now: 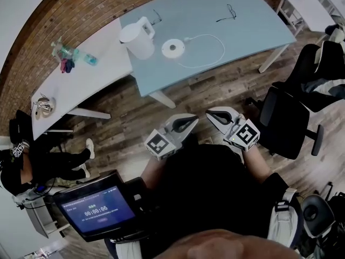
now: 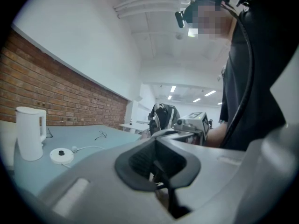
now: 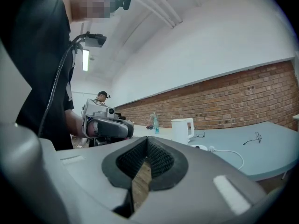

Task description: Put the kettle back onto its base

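- Head view: I see my left gripper (image 1: 190, 121) and my right gripper (image 1: 213, 115) at lower centre of the frame. Their tips are turned toward each other above the wooden floor (image 1: 215, 90), and both are well apart from the table (image 1: 253, 31).
- Left gripper view: the two jaws lie together at their tips. Nothing sits between the dark pads, and the tool touches no object.
- Right gripper view: the jaws are closed, with the ribbed pads meeting at the front. This tool also carries nothing and touches nothing.
- Kettle (image 1: 138, 38): it is white and stands upright on the blue-grey table, at upper left of centre in the head view.
- Base (image 1: 173, 48): this round white disc lies on the same table just right of the kettle. A narrow strip of tabletop shows between the two, and the disc's top is bare.
- Cord (image 1: 220, 46): it is white and loops across the tabletop to the right of the base.
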`<state>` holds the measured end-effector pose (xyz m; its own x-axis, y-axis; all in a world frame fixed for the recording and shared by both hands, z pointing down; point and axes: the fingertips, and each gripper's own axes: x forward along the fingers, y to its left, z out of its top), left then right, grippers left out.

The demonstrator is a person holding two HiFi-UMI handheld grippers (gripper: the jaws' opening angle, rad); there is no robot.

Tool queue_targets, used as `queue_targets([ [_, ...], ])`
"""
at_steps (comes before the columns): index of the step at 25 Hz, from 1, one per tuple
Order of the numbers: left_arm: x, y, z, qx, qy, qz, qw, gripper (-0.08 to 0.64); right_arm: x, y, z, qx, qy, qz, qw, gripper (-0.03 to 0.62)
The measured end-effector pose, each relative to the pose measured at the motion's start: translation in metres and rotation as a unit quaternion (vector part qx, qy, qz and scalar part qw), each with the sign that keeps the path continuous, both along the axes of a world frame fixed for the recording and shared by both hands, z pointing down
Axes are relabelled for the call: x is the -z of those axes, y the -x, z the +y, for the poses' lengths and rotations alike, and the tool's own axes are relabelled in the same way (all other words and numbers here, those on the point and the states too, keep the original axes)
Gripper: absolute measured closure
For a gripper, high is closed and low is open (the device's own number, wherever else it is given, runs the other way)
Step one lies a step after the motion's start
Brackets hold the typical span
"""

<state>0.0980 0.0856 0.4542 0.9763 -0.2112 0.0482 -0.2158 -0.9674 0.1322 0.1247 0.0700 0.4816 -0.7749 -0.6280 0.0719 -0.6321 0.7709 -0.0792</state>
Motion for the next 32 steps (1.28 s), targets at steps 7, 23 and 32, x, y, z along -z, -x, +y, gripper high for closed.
queue_targets([
  [7, -0.016, 0.023, -0.045, 0.019, 0.026, -0.012, 0.9994, 0.558, -0.006, 0.017, -0.049, 0.014, 0.003, 0.013, 1.000, 0.588],
  [23, 0.000, 0.065, -0.192, 0.021, 0.021, 0.008, 0.9995, 0.558, 0.009, 0.062, -0.191, 0.013, -0.011, 0.022, 1.000, 0.588],
  [32, 0.006, 0.074, -0.248, 0.004, 0.015, 0.007, 0.9999, 0.558, 0.007, 0.069, -0.243, -0.015, -0.016, 0.021, 1.000, 0.588],
])
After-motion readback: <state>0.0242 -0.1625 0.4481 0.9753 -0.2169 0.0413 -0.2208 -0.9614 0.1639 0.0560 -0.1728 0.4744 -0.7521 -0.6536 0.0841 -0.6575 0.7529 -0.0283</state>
